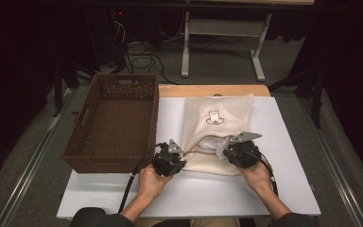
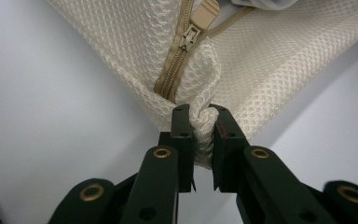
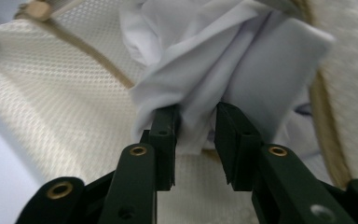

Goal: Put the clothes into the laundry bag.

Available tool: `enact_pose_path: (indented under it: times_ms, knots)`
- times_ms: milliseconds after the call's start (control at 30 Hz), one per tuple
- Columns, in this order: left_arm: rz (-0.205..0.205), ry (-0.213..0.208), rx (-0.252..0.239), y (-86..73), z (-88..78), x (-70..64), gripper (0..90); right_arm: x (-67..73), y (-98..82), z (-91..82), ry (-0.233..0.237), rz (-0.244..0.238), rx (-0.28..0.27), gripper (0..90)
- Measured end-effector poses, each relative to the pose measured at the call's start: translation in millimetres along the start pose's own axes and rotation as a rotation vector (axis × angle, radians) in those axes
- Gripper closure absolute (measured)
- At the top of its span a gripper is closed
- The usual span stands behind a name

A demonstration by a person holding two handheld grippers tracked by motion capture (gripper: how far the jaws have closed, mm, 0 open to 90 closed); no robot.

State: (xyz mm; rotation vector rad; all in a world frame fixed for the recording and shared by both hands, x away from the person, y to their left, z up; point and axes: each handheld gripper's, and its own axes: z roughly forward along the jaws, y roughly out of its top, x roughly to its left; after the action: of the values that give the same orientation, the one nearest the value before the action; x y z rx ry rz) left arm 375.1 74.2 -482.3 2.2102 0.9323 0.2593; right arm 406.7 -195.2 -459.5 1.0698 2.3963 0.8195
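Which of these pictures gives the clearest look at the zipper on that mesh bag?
The left gripper view: the zipper runs close up, teeth and pull plain, just above the left claw, which pinches the bag. The high view shows it as a thin tan line. The right gripper view catches blurred tan stretches of it beside white cloth.

Cream mesh-cloth bag (image 2: 270, 60), smooth white cloth (image 3: 223, 70), woven wicker basket (image 1: 111, 124)

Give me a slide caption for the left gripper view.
Left gripper pinching a corner of the cream mesh bag beside its zipper.
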Motion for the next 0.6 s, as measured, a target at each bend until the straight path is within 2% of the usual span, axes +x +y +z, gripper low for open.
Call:
enact_pose_path:
  times_ms: [100,233,300,433,500,600]
  knots:
    - [-0.008,-0.001,0.0,-2.4,-1.9,2.0,81.2,-1.1,5.0,10.6,-0.008,0.01,-0.01,80.1]
    - [0.005,0.009,0.005,-2.5,-2.4,-0.6,81.7,-4.2,12.8,20.2,-0.041,-0.012,-0.015,86.1]
    - [0.014,0.015,0.005,-2.3,-3.4,-2.2,81.9,-7.1,16.7,23.2,-0.053,-0.014,-0.005,86.6]
    - [0.023,0.018,0.001,-2.0,-6.4,-3.4,82.0,-13.5,25.0,35.2,-0.093,-0.011,-0.021,86.4]
    - [0.019,0.019,-0.002,-2.4,-7.4,-2.5,82.0,-16.9,29.5,42.0,-0.09,0.021,-0.01,85.8]
    - [0.009,0.014,-0.008,-2.6,-8.4,-1.4,81.9,-17.3,30.6,43.5,-0.068,0.014,-0.016,79.9]
